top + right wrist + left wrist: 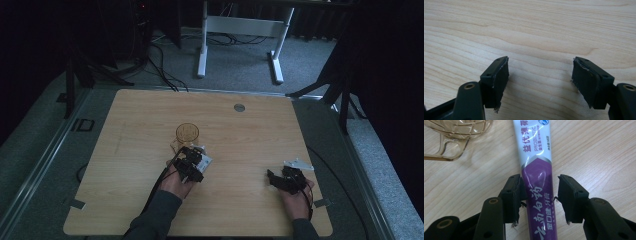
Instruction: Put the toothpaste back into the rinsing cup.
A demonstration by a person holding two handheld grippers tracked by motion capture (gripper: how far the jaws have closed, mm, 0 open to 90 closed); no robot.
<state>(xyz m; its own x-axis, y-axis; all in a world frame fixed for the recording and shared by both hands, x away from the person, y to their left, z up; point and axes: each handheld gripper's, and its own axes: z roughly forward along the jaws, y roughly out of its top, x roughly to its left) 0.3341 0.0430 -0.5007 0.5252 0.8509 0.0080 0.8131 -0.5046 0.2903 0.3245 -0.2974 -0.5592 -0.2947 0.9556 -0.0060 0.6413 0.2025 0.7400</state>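
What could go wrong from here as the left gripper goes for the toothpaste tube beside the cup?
1. The left gripper straddles the toothpaste tube with a gap at one jaw, so closing may nudge the tube sideways rather than clamp it squarely.
2. The soft tube could get squeezed and dented.
3. The amber cup stands close ahead; lifting or swinging the tube might knock it.

1. The high view looks forward and down from above the person's edge of the counter, far enough back to take in the floor beyond.
2. The left gripper view sits close above the wood, facing a toothpaste tube and an amber cup at 11 o'clock; the high view shares that cup.
3. The right gripper view looks along its own fingers at bare wood grain, very near.
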